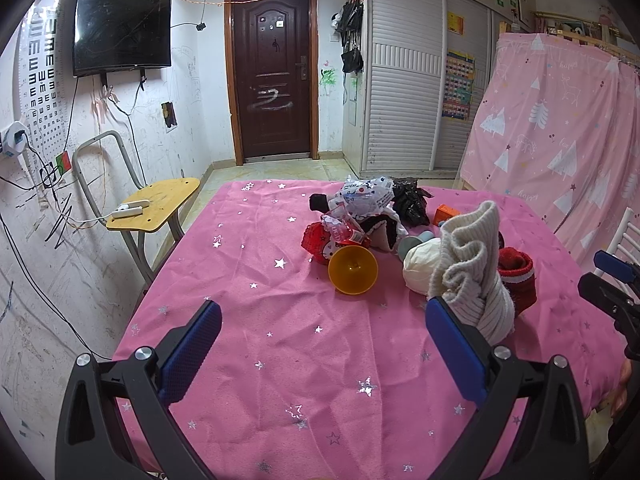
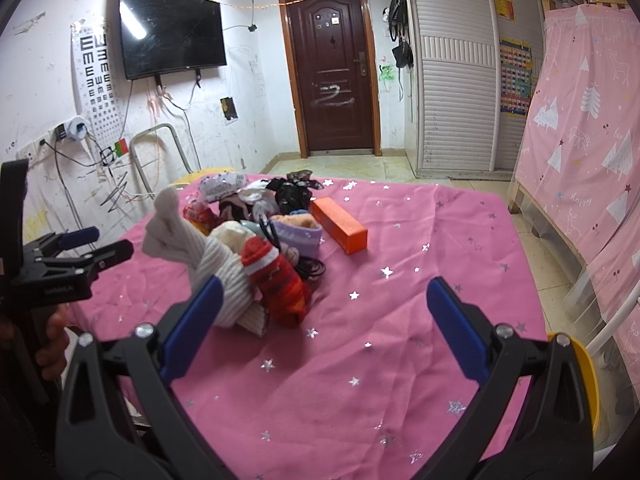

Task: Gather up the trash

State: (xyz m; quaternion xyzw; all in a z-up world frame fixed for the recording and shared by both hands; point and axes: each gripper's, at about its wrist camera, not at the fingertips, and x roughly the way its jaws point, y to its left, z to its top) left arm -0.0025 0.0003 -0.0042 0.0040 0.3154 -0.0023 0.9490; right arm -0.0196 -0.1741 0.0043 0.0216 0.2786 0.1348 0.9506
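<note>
Left wrist view: left gripper [image 1: 323, 338] spread wide, empty, hovering over the pink table [image 1: 248, 320]. Right gripper [image 2: 324, 320] likewise apart, holding nothing. Trash sits in the pile mid-table: crumpled wrapper [image 1: 366, 198], black bag [image 1: 410, 200], orange box [image 2: 339, 224], mixed with a white sock [image 1: 472, 272] and red sock [image 2: 280, 280]. Best approach, I'd say: take the wrapper from above, avoiding the socks. Wrapper print too blurred to read; eye chart [image 2: 98, 76] shows rows of E.

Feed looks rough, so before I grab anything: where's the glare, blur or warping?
Left wrist: TV glare faint, pile sharp, wall and wardrobe bowed by fisheye. Right wrist: bright lamp streak on the TV; sock slightly soft; corners vignetted black.
</note>
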